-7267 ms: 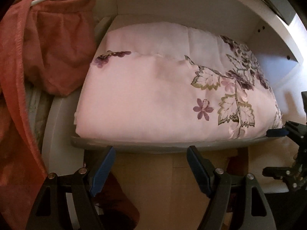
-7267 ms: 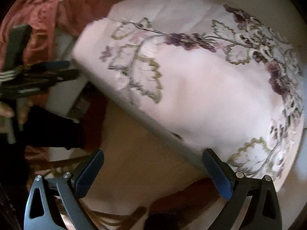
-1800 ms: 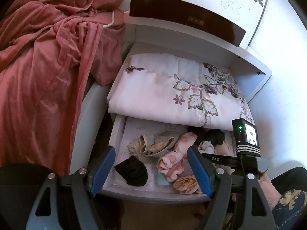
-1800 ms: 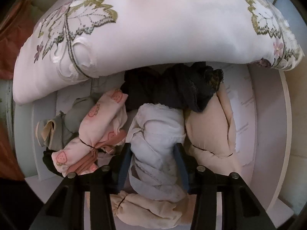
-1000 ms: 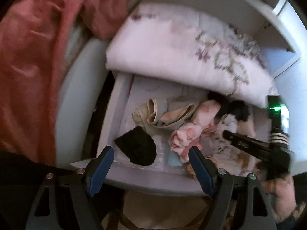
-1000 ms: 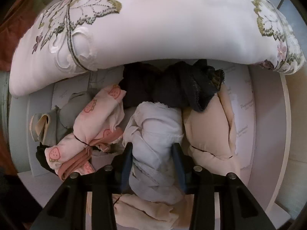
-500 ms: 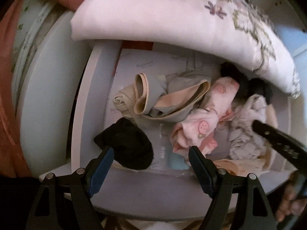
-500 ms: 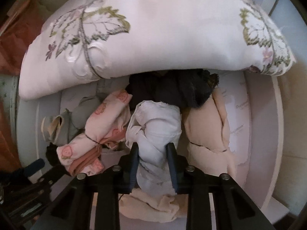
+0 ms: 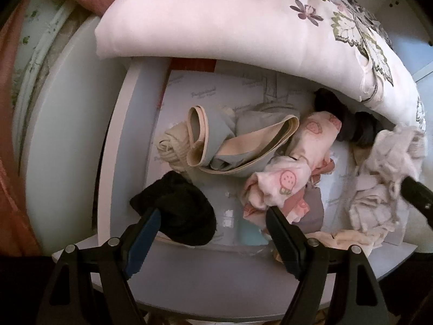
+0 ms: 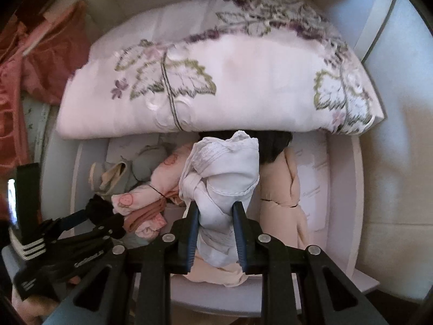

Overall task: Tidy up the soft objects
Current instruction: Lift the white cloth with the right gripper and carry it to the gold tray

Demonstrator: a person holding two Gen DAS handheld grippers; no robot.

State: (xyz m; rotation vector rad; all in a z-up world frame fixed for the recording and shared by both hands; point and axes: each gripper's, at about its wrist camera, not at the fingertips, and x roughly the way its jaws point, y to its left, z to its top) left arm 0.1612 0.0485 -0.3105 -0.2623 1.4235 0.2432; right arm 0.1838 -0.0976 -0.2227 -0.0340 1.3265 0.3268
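Observation:
An open white drawer (image 9: 113,162) holds several soft garments. My right gripper (image 10: 216,211) is shut on a pale grey-white garment (image 10: 224,168) and holds it lifted above the drawer; it also shows at the right of the left wrist view (image 9: 389,173). My left gripper (image 9: 211,214) is open over the drawer's front left, its left finger touching a black balled garment (image 9: 176,205). A pink strawberry-print bundle (image 9: 297,168) lies between the grippers. A grey and beige piece (image 9: 230,143) lies behind it.
A folded pink floral quilt (image 10: 216,81) lies on the shelf above the drawer and overhangs its back. A dark garment (image 10: 273,143) and a peach bundle (image 10: 281,189) lie at the drawer's right. A red robe (image 10: 40,62) hangs left.
My right gripper closed on the pale garment and lifted it up out of the pile. My left gripper moved down and closer to the drawer, over the black garment.

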